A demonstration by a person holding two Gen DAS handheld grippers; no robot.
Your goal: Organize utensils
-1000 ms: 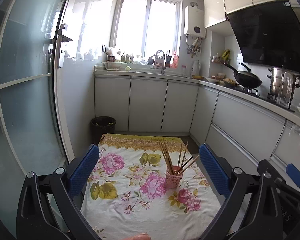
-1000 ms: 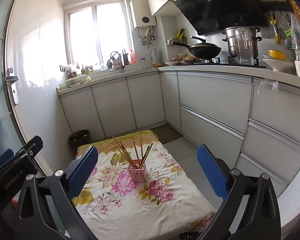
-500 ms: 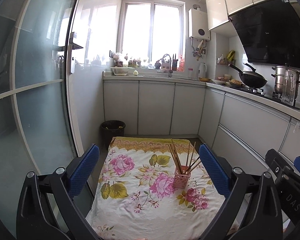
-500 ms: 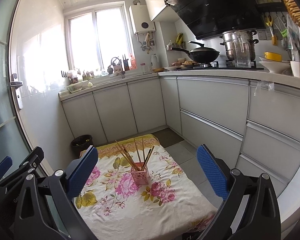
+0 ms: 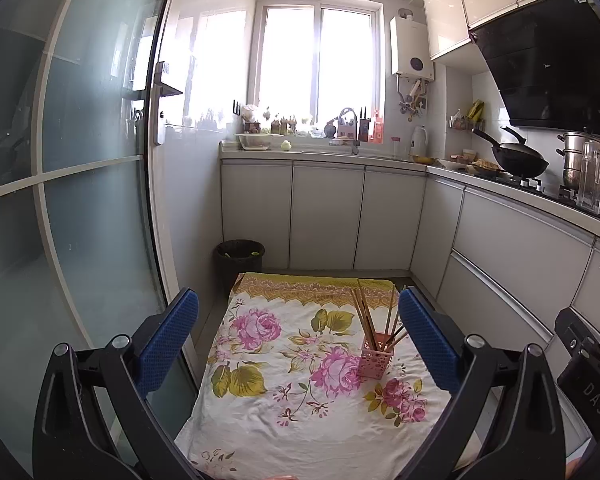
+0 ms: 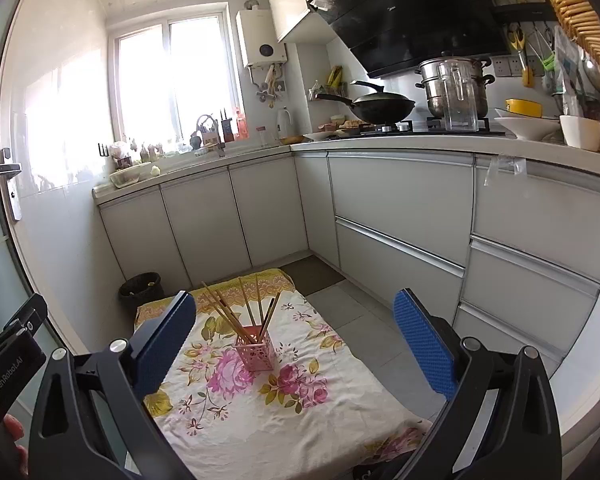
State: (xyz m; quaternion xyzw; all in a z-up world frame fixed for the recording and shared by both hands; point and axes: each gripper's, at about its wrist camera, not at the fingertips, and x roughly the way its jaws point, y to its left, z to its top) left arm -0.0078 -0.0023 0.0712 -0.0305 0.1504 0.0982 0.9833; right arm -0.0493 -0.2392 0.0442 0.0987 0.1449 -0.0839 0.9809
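A small pink slotted holder [image 5: 376,362] [image 6: 255,350] stands upright on a low table under a floral cloth [image 5: 300,396] [image 6: 260,400]. Several wooden chopsticks [image 5: 366,314] [image 6: 236,312] lean out of it in different directions. My left gripper [image 5: 298,336] is open, held well above and short of the table, with nothing between its blue pads. My right gripper [image 6: 296,340] is open too, equally far back and empty. The holder sits to the right of centre in the left wrist view and slightly left of centre in the right wrist view.
A black waste bin [image 5: 239,256] [image 6: 141,290] stands on the floor behind the table. White cabinets [image 6: 400,216] run along the back and right, with a wok [image 6: 380,106] and steel pot [image 6: 452,84] on the counter. A frosted glass door [image 5: 68,200] closes the left side.
Both grippers have risen and tilted up, so the table and holder sit lower and smaller in view. Both stay open and empty. The holder and chopsticks have not moved.
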